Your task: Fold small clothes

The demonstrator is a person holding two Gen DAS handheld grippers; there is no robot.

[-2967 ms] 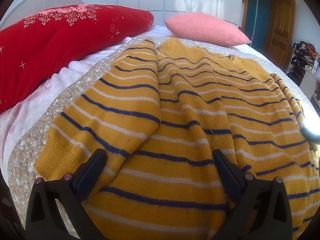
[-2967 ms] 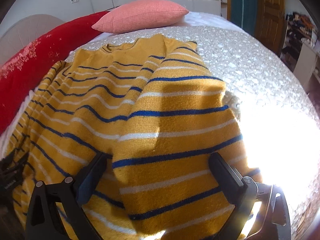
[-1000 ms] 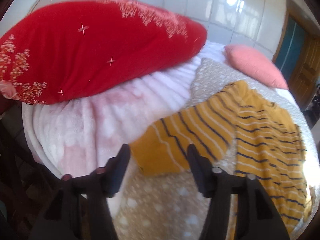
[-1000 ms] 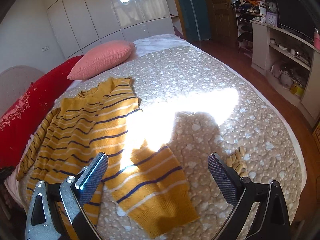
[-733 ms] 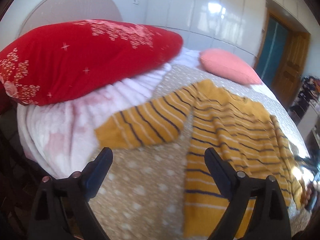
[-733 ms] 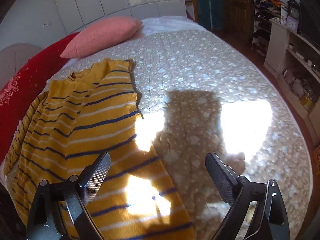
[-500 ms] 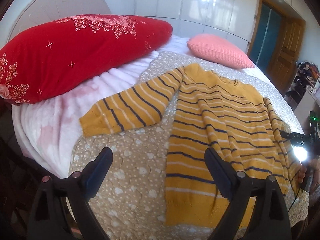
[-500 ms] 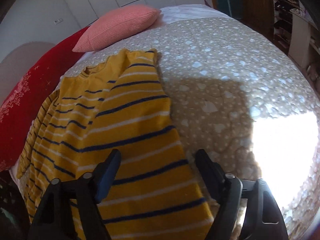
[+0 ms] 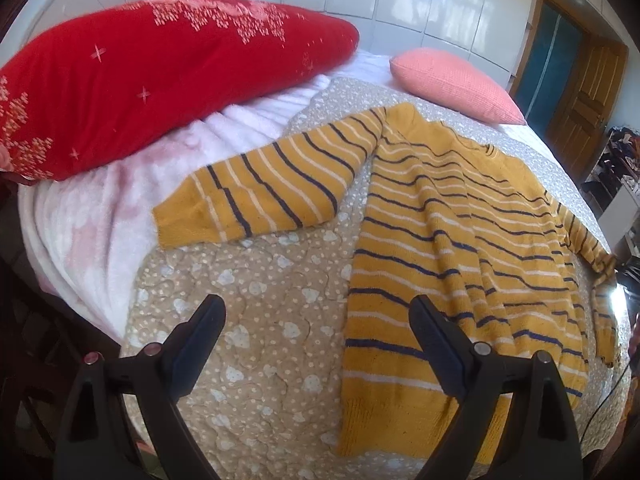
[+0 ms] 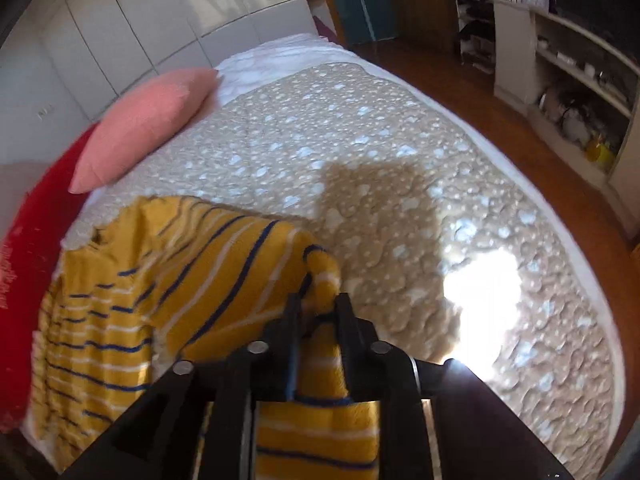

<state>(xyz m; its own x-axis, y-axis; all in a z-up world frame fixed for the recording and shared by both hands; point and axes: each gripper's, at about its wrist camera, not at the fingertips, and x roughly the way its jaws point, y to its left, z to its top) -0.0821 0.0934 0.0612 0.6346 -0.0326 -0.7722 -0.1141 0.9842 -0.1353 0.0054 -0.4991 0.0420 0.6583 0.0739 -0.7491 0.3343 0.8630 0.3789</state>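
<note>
A mustard-yellow sweater (image 9: 460, 216) with navy and white stripes lies on the beige quilt. Its left sleeve (image 9: 264, 188) stretches out flat toward the red pillow. My left gripper (image 9: 316, 316) is open and empty above the quilt, just left of the sweater's hem. My right gripper (image 10: 318, 302) is shut on the sweater's right sleeve (image 10: 320, 276) and holds a bunched fold of it up off the bed; the rest of the sweater (image 10: 160, 300) trails to the left.
A big red pillow (image 9: 140, 76) and a pink pillow (image 9: 452, 84) lie at the head of the bed. A pink fleece blanket (image 9: 100, 216) covers the left edge. Shelves (image 10: 576, 92) and wooden floor lie right of the bed.
My right gripper has closed on the right sleeve and lifted it. My left gripper has let go of the left sleeve, opened and drawn back toward the hem.
</note>
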